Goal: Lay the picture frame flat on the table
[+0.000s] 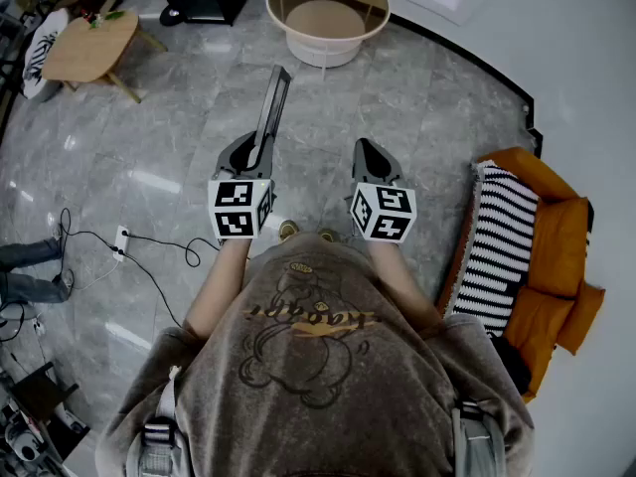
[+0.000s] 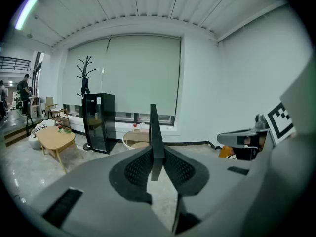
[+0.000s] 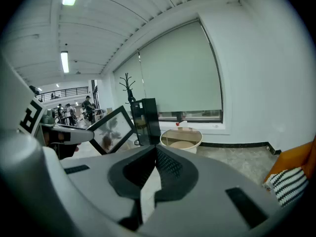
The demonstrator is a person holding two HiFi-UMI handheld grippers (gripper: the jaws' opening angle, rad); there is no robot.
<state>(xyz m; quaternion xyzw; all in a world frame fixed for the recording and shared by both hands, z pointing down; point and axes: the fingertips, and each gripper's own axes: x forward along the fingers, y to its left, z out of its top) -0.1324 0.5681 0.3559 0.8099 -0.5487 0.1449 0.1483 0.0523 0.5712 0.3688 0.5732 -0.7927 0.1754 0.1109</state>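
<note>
The picture frame (image 1: 274,104) is a thin black frame held edge-on over the grey floor, its lower corner pinched in my left gripper (image 1: 254,155). From the left gripper view it shows only as a narrow dark edge (image 2: 155,127) standing upright between the pads, with my left gripper (image 2: 156,161) shut on it. In the right gripper view the frame (image 3: 112,129) shows its glazed face, tilted, to the left. My right gripper (image 1: 369,157) hangs beside the left one, and in its own view this gripper (image 3: 154,154) is shut with nothing in it.
A round white table (image 1: 328,15) with a wooden inner shelf stands ahead. A low wooden coffee table (image 1: 91,44) is at the far left. An orange sofa (image 1: 556,256) with a striped blanket is to the right. A cable (image 1: 149,241) runs across the floor at left.
</note>
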